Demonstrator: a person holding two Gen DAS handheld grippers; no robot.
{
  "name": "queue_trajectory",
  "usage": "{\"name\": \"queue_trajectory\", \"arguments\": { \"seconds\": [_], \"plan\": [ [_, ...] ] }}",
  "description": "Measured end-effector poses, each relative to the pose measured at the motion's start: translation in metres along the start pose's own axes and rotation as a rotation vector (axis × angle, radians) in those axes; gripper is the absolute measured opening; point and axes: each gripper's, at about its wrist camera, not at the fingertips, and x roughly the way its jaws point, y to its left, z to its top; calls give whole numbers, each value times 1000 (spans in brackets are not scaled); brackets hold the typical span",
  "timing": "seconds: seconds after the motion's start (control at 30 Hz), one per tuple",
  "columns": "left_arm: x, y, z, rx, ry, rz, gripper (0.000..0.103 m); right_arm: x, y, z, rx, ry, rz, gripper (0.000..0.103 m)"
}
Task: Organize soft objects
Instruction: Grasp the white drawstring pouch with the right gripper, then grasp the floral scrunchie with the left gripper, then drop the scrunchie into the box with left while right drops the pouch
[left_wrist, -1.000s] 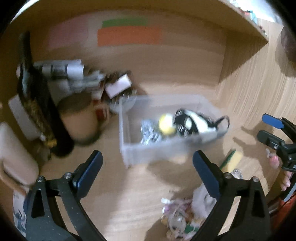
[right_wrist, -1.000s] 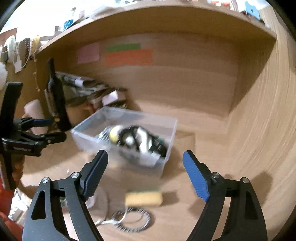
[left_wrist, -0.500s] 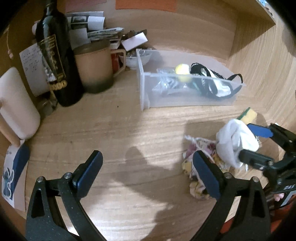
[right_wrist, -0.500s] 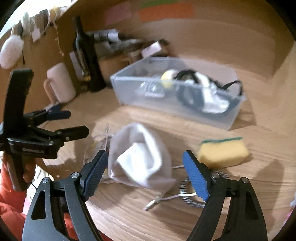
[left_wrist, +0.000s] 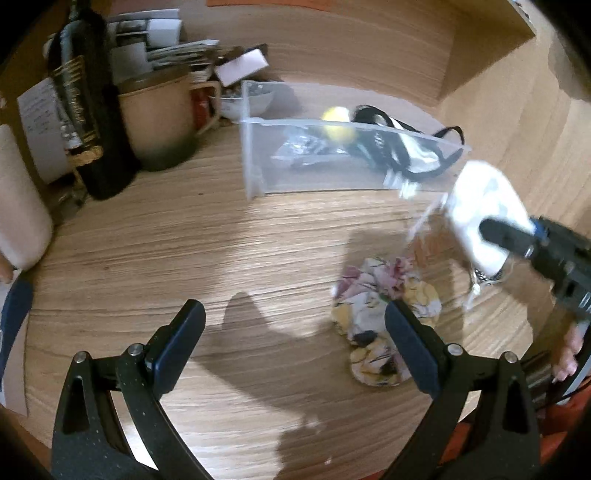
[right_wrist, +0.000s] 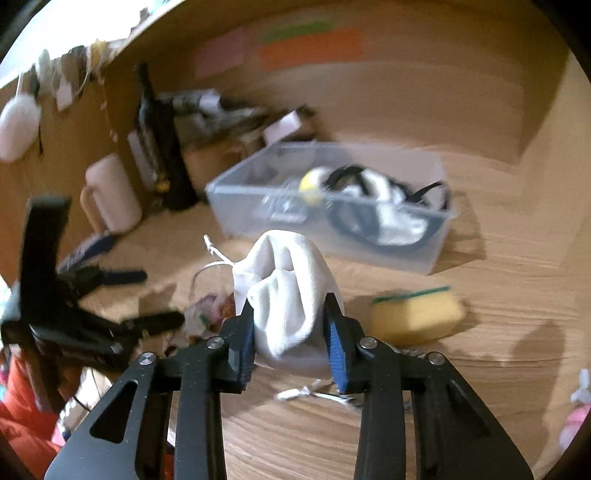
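Observation:
My right gripper (right_wrist: 291, 332) is shut on a white sock bundle (right_wrist: 288, 288) and holds it just above the desk, in front of the clear plastic bin (right_wrist: 406, 251). The sock also shows in the left wrist view (left_wrist: 484, 218), to the right of the bin (left_wrist: 255, 155). The bin holds a yellow ball (left_wrist: 336, 125), a black and white item (left_wrist: 391, 144) and a crinkled clear wrapper. A floral cloth (left_wrist: 380, 314) lies on the desk by my left gripper's right finger. My left gripper (left_wrist: 295, 343) is open and empty above the desk.
A yellow sponge (right_wrist: 417, 314) lies right of the sock, over a cord. A dark bottle (left_wrist: 88, 110), a tan mug (left_wrist: 159, 110), a pale jug (right_wrist: 110, 199) and stacked papers stand at the back left. Wooden walls close in the desk behind and right.
My right gripper has closed on the white sock bundle and lifted it toward the bin. My left gripper has shifted slightly, still open.

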Motion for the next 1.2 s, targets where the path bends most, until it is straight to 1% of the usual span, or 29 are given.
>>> {"name": "queue_trajectory", "arguments": {
  "seconds": [0.1,0.13,0.17,0.2,0.23,0.3,0.33,0.37,0.4,0.43,0.47,0.57,0.67,0.93,1.2],
  "plan": [
    [7,-9,1,26,14,-12,99,-13,-9,2,17,-33,-26,30],
    [9,-12,1,30,16,-13,96,-16,-11,3,21,-39,-32,30],
    [12,-15,1,35,22,-16,87,-19,-13,3,26,-44,-35,30],
    [14,-16,1,39,29,-18,81,-21,-13,3,29,-48,-39,30],
    [17,-17,1,43,41,-23,72,-22,-14,3,31,-51,-43,30],
    [18,-20,2,53,26,-6,66,-25,-15,3,34,-54,-46,30],
    [18,-21,2,59,28,-10,58,-25,-16,3,36,-57,-45,30],
    [18,-23,3,68,22,-3,47,-26,-17,3,38,-60,-46,30],
    [18,-25,3,78,22,-1,40,-27,-18,3,39,-62,-46,30],
    [18,-27,4,90,21,10,28,-29,-20,3,40,-66,-46,30],
    [18,-27,5,97,21,13,24,-29,-21,4,43,-71,-45,30],
    [15,-25,9,105,5,12,18,-29,-24,9,48,-89,-42,30],
    [4,-24,18,111,-35,17,18,-32,-26,18,49,-114,-40,30],
    [-32,-21,54,100,-171,24,18,-38,-29,48,31,-196,-46,30],
    [-47,-10,98,73,-277,52,18,-34,-22,81,0,-260,-34,30]
  ]
}}
